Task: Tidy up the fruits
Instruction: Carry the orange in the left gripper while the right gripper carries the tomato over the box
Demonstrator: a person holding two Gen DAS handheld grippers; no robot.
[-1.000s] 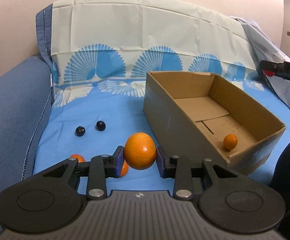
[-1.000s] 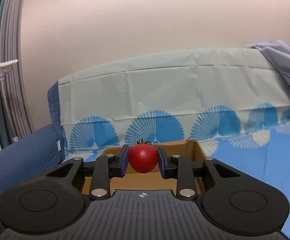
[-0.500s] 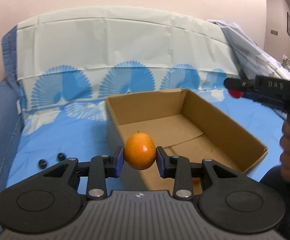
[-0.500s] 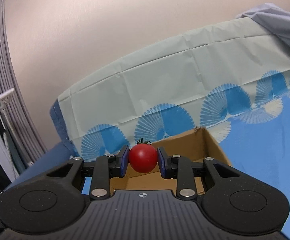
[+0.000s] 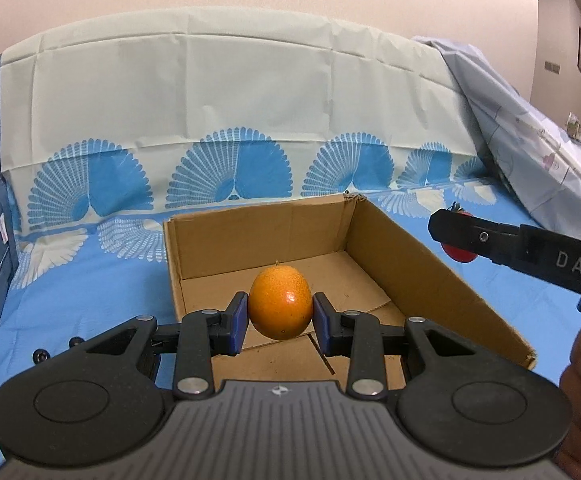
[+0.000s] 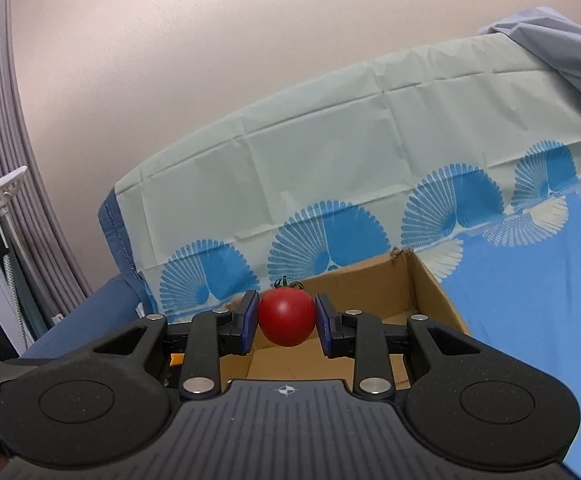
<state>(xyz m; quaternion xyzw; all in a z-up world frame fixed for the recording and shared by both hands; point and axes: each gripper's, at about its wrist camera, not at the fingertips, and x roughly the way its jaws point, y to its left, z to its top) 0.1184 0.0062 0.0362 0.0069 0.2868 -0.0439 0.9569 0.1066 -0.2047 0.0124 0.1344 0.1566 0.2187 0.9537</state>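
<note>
left hand-held gripper [image 5: 280,316]: we grip an orange citrus fruit [image 5: 280,306] between both blue pads, clamped at its widest part so it cannot roll out. we hold it raised over the open cardboard box [image 5: 430,264], in front of the near wall and above the box floor, a position we judge ready for release inside. right hand-held gripper [image 6: 286,318]: closed on a red tomato [image 6: 286,317] with its green stem upward, pinched at mid-height. in the left wrist view this gripper reaches in from the right, the tomato just outside the box's right wall. the box rests on a blue patterned sheet [image 5: 90,272] on the bed. two small dark fruits [image 5: 40,356] lie on the sheet to the left, well apart from the box.
</note>
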